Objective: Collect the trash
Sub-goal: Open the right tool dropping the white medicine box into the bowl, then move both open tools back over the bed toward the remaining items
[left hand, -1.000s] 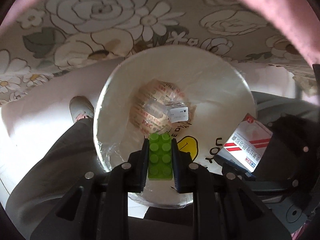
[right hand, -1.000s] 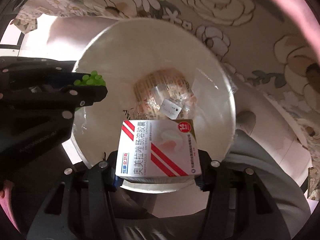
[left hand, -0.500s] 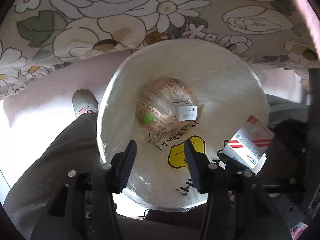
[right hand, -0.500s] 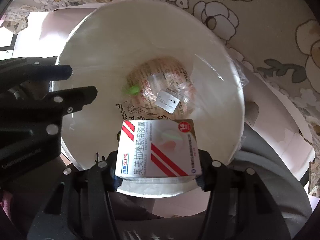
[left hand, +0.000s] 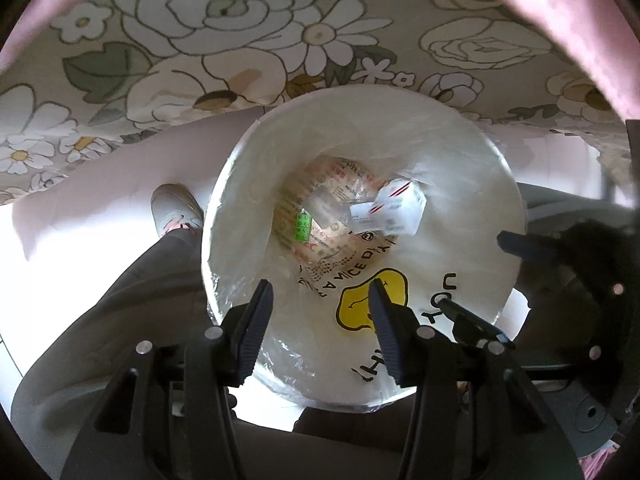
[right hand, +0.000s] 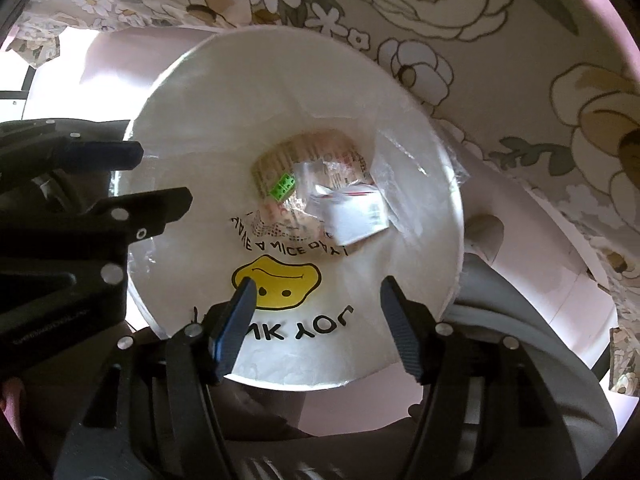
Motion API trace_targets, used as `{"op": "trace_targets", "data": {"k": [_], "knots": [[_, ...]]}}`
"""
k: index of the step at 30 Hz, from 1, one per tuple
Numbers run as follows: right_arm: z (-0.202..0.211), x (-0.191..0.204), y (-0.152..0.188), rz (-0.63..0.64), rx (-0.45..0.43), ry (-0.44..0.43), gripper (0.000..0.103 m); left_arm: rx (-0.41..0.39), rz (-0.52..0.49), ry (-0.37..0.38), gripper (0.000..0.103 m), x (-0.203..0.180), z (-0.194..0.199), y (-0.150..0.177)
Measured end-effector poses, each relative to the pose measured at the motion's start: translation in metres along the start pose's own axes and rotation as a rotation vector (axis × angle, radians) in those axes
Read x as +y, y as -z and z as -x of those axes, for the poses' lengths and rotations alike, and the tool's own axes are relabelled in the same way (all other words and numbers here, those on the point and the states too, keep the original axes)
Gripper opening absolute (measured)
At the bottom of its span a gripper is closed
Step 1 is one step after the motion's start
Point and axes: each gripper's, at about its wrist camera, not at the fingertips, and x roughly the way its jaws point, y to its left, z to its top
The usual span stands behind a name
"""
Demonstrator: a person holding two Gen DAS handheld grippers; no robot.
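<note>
A white trash bin (left hand: 460, 184) with a clear smiley-print liner stands straight below both grippers. At its bottom, on printed wrappers, lie a green toy brick (left hand: 302, 227) and a white medicine box with red stripes (left hand: 400, 210). My left gripper (left hand: 320, 292) hangs open over the near rim with nothing between its fingers. In the right wrist view the bin (right hand: 240, 100) holds the same brick (right hand: 283, 186) and box (right hand: 352, 216). My right gripper (right hand: 318, 286) is above it, its jaws opening and empty. The left gripper (right hand: 160, 176) reaches in from the left.
A floral cloth (left hand: 240, 40) hangs behind the bin. A person's shoe (left hand: 176, 210) and grey trouser leg (left hand: 120, 300) stand just left of the bin. In the right wrist view the shoe (right hand: 484, 232) shows right of the bin. The right gripper (left hand: 480, 276) crowds the bin's right rim.
The left gripper opened and the green brick fell to the bottom of the bin. Then the right gripper opened and the medicine box dropped in beside it.
</note>
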Motion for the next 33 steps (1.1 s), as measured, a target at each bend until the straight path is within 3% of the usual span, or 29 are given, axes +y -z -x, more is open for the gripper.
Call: {"op": "trace_targets", "data": {"k": [18, 25, 27, 33], "knots": [[0.076, 0.005, 0.04, 0.035, -0.158, 0.018, 0.065, -0.182, -0.057, 0.004, 0.052, -0.02, 0.08, 0.033], [0.124, 0.004, 0.051, 0.057, -0.271, 0.049, 0.065, -0.328, -0.086, 0.015, 0.053, -0.03, 0.143, 0.044], [0.142, 0.001, 0.056, 0.055, -0.313, 0.05, 0.065, -0.38, -0.088, 0.019, 0.058, -0.032, 0.166, 0.046], [0.201, -0.013, 0.068, 0.048, -0.448, 0.08, 0.065, -0.492, -0.11, 0.024, 0.061, -0.04, 0.218, 0.047]]}}
